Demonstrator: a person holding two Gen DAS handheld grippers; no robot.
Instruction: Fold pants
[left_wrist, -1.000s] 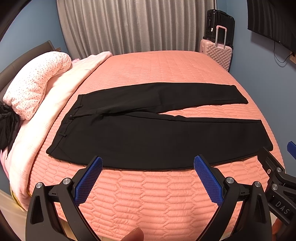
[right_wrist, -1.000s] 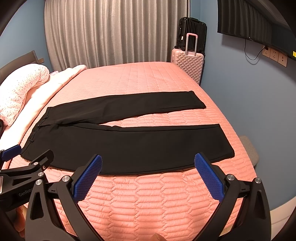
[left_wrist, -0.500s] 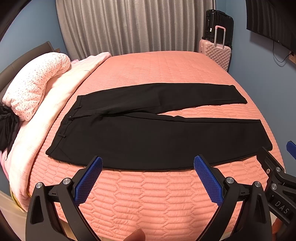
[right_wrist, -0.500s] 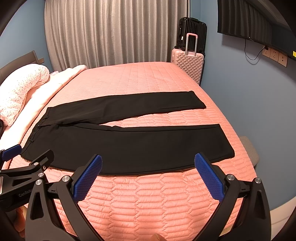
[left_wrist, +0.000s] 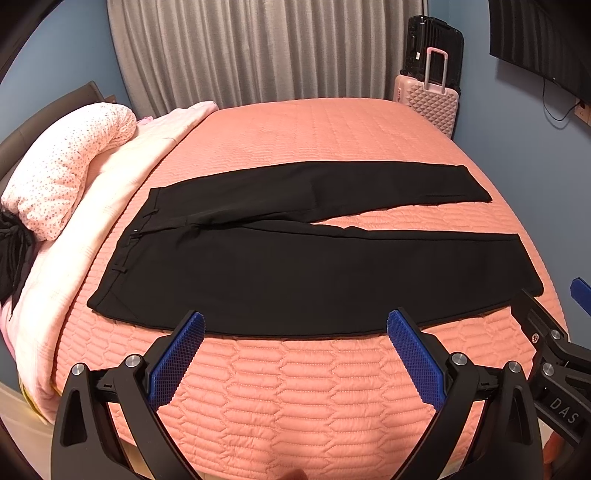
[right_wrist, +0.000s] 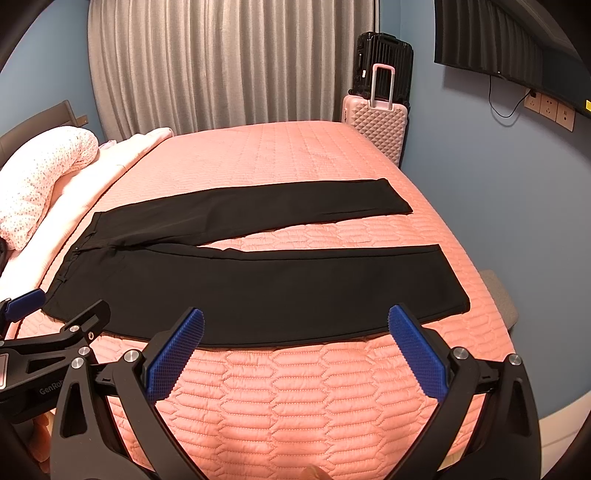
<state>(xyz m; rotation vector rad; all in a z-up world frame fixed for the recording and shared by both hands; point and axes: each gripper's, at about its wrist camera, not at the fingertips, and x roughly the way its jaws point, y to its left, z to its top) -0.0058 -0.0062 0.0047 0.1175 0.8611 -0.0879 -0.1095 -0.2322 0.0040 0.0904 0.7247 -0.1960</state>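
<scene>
Black pants (left_wrist: 295, 266) lie flat on the salmon quilted bed (left_wrist: 303, 387), waistband to the left, both legs spread apart toward the right; they also show in the right wrist view (right_wrist: 258, 291). My left gripper (left_wrist: 295, 325) is open and empty, held above the bed's near edge, just short of the pants' near hem. My right gripper (right_wrist: 295, 321) is open and empty, likewise near the lower leg's edge. The right gripper shows at the right edge of the left wrist view (left_wrist: 554, 332); the left gripper shows at the left of the right wrist view (right_wrist: 55, 321).
A pale pink duvet and spotted pillow (left_wrist: 66, 170) lie along the bed's left side. A pink suitcase (left_wrist: 428, 99) and a black one (left_wrist: 432, 48) stand by the grey curtain. A blue wall with sockets (right_wrist: 546, 107) is to the right.
The left wrist view has shifted slightly, bringing the pants a little lower left in frame. Both grippers stay open; the pants have not moved.
</scene>
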